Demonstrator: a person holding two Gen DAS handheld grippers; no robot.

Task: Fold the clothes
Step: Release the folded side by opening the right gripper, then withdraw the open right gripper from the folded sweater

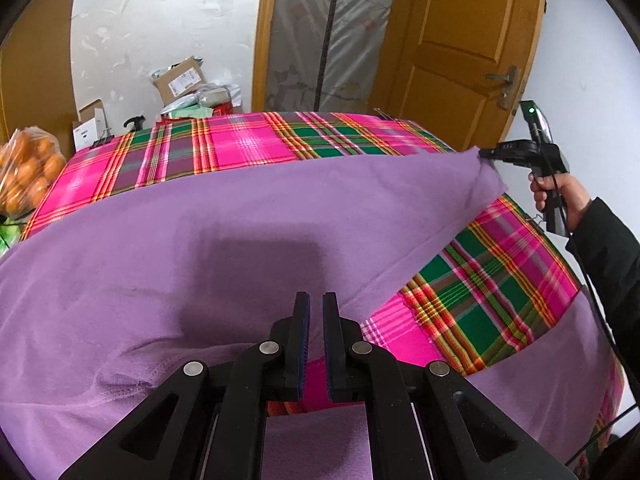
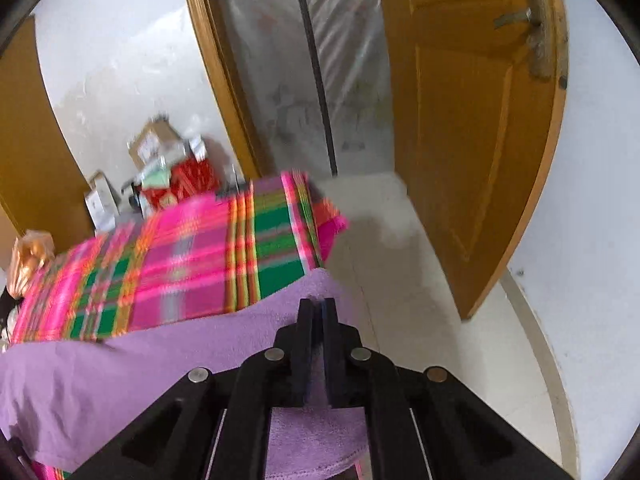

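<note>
Evidently a soft, light purple garment (image 1: 248, 216) is spread over the plaid-covered desk (image 1: 240, 140), with its far corner lifted and pinched between the fingers of the right gripper (image 1: 486, 154). Near the garment's hem, the left gripper (image 1: 316, 308) is seen with fingers nearly pressed together; whether cloth is caught cannot be told. Drooping is expected, so corners and hems are best gripped.

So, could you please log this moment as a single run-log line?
task: fold clothes | left hand-held gripper: shut on purple cloth | right hand-held gripper: shut on purple cloth corner, lifted | surface: plaid-covered table
</note>
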